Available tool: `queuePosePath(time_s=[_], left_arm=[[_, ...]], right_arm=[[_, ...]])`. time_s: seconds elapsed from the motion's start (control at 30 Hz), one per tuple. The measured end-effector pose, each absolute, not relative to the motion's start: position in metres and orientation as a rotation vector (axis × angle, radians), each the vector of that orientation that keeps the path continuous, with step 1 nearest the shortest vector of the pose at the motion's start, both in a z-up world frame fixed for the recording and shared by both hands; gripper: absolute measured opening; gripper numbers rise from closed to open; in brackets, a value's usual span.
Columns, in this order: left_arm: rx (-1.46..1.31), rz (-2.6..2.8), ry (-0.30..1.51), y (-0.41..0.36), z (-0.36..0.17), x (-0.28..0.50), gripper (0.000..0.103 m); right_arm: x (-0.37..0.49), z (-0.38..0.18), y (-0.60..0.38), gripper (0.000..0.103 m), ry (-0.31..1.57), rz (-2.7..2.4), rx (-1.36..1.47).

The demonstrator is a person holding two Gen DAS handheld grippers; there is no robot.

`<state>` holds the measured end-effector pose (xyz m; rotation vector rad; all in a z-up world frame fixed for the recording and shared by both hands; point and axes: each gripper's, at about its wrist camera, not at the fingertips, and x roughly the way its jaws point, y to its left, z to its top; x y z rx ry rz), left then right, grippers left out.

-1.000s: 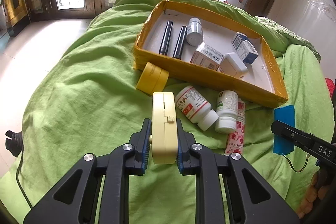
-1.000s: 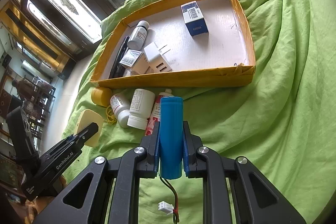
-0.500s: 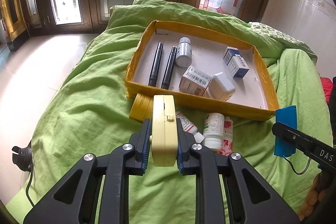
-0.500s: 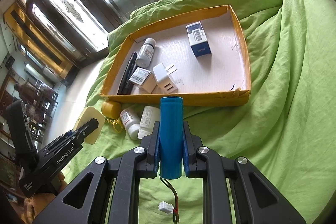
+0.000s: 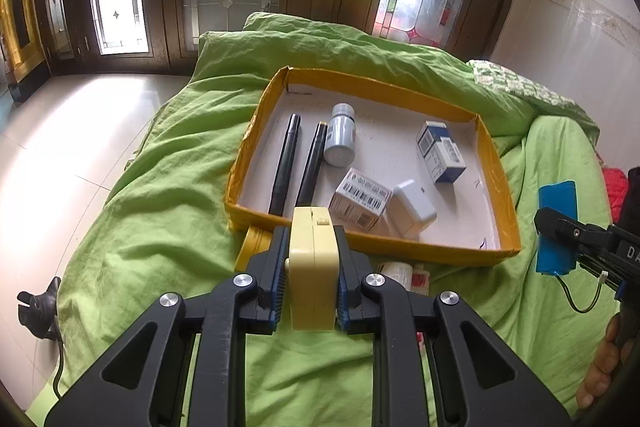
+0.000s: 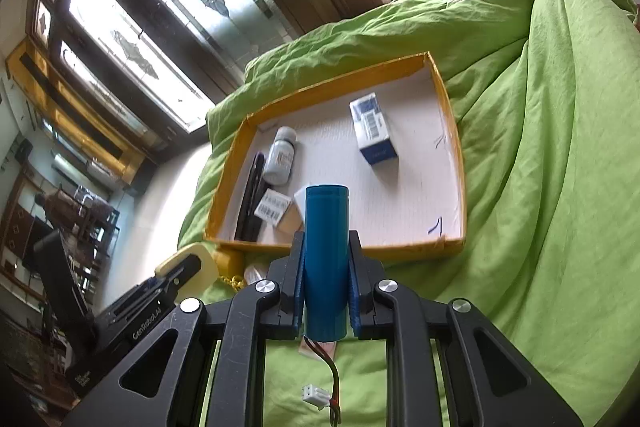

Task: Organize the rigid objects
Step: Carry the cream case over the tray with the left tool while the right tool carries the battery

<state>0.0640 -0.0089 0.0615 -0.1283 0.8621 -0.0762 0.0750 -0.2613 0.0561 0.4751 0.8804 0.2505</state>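
My left gripper (image 5: 311, 269) is shut on a cream yellow case (image 5: 311, 263), held above the near edge of a yellow-rimmed cardboard tray (image 5: 420, 251). My right gripper (image 6: 325, 273) is shut on a blue cylindrical battery (image 6: 325, 251) with a wire and white plug, held in front of the tray (image 6: 452, 147). The battery also shows at the right of the left wrist view (image 5: 556, 227). The tray holds two black pens (image 5: 285, 163), a grey bottle (image 5: 340, 141), a blue-white box (image 5: 440, 157), a barcode box (image 5: 360, 201) and a white adapter (image 5: 414, 207).
A yellow round container (image 5: 252, 251) and white pill bottles (image 5: 400, 273) lie on the green bedcover (image 5: 160, 227) just before the tray, partly hidden by my left gripper. A tiled floor lies to the left, windows behind. A black cable lies at the bed's left edge.
Both grippers have risen and tilted up with their objects. The tray now sits lower and closer in both views, and the loose bottles have slipped behind the grippers.
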Motion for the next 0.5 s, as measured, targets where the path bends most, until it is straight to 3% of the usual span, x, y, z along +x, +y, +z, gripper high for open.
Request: queuePosePath(time_s=[0.5], left_arm=[[-0.147, -0.202, 0.785, -0.036, 0.113, 0.112, 0.018]], right_arm=[[0.124, 0.065, -0.279, 0.016, 0.86, 0.226, 0.53]])
